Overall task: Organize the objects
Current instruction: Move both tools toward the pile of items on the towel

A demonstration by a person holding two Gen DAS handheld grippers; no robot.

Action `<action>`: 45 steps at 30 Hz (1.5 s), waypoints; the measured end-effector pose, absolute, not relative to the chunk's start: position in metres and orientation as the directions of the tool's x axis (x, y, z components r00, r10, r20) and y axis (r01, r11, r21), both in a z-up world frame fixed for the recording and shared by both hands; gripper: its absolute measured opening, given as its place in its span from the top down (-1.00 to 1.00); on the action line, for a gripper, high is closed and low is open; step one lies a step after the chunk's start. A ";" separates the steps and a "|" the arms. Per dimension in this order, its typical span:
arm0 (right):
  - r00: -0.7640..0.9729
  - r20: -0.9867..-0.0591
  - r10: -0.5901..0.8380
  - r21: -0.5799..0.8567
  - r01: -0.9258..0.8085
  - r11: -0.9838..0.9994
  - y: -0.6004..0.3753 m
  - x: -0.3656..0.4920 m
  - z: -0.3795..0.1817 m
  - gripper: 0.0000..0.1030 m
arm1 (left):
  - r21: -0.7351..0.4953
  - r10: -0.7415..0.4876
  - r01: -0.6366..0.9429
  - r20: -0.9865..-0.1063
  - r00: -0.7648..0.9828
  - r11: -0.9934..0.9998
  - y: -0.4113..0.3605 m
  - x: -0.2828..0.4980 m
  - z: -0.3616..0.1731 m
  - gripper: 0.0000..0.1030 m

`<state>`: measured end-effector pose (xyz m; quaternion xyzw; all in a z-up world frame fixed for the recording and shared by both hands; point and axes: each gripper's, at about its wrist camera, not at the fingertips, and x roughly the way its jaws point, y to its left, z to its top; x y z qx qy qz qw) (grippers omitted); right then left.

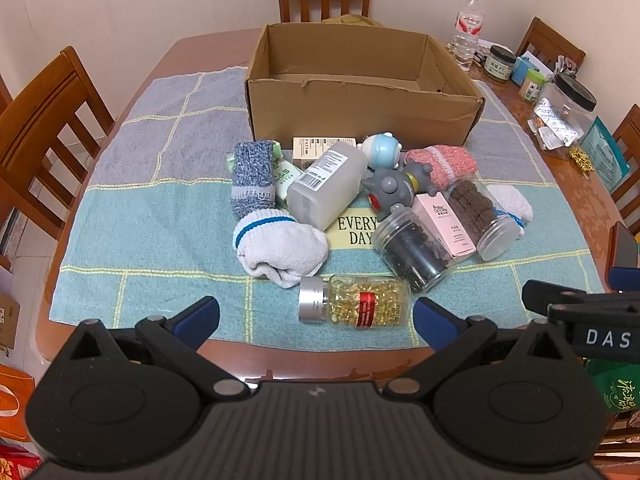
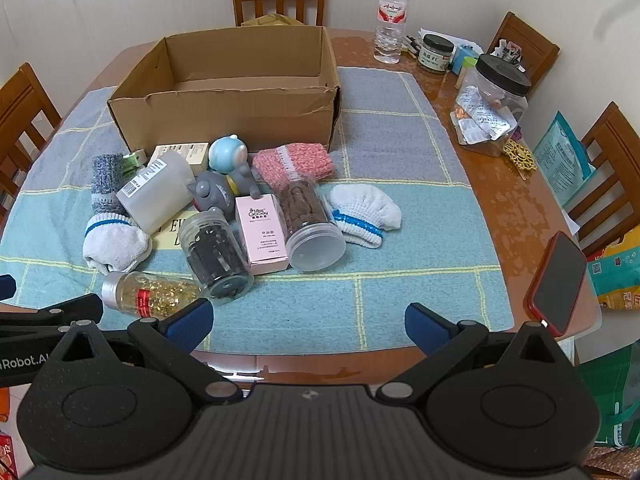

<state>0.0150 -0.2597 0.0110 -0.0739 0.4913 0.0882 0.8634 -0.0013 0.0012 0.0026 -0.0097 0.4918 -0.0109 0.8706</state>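
Note:
An open cardboard box (image 1: 360,114) (image 2: 224,120) stands empty at the back of a blue checked cloth (image 1: 160,208) (image 2: 400,208). In front of it lies a heap: a jar of yellow capsules (image 1: 356,306) (image 2: 148,294), a dark-filled jar (image 1: 414,252) (image 2: 216,254), a brown-filled jar (image 1: 476,212) (image 2: 308,220), a pink carton (image 1: 444,224) (image 2: 262,234), a frosted white bottle (image 1: 328,190) (image 2: 158,196), grey (image 1: 394,188) (image 2: 214,196) and blue toys (image 1: 384,150), and rolled socks (image 1: 280,248) (image 2: 364,214). My left gripper (image 1: 316,320) and right gripper (image 2: 308,326) hover open near the table's front edge, holding nothing.
Wooden chairs ring the table. At the right edge stand a water bottle (image 2: 391,16), small jars (image 2: 436,54), a large clear tub with a black lid (image 2: 490,104) and a red phone (image 2: 558,282). Bags sit on the floor at right.

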 end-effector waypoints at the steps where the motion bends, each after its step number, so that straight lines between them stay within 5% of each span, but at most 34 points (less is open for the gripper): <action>1: 0.502 -0.861 0.080 -0.041 -0.225 0.974 -0.260 0.015 0.011 -1.00 | -0.027 -0.028 0.010 -0.856 0.517 1.000 0.001 -0.002 0.003 -0.99; 45: 0.514 -0.838 0.185 -0.015 -0.361 0.932 -0.278 0.047 -0.010 -1.00 | -0.031 -0.041 0.028 -0.828 0.559 0.999 -0.026 0.007 -0.031 -0.99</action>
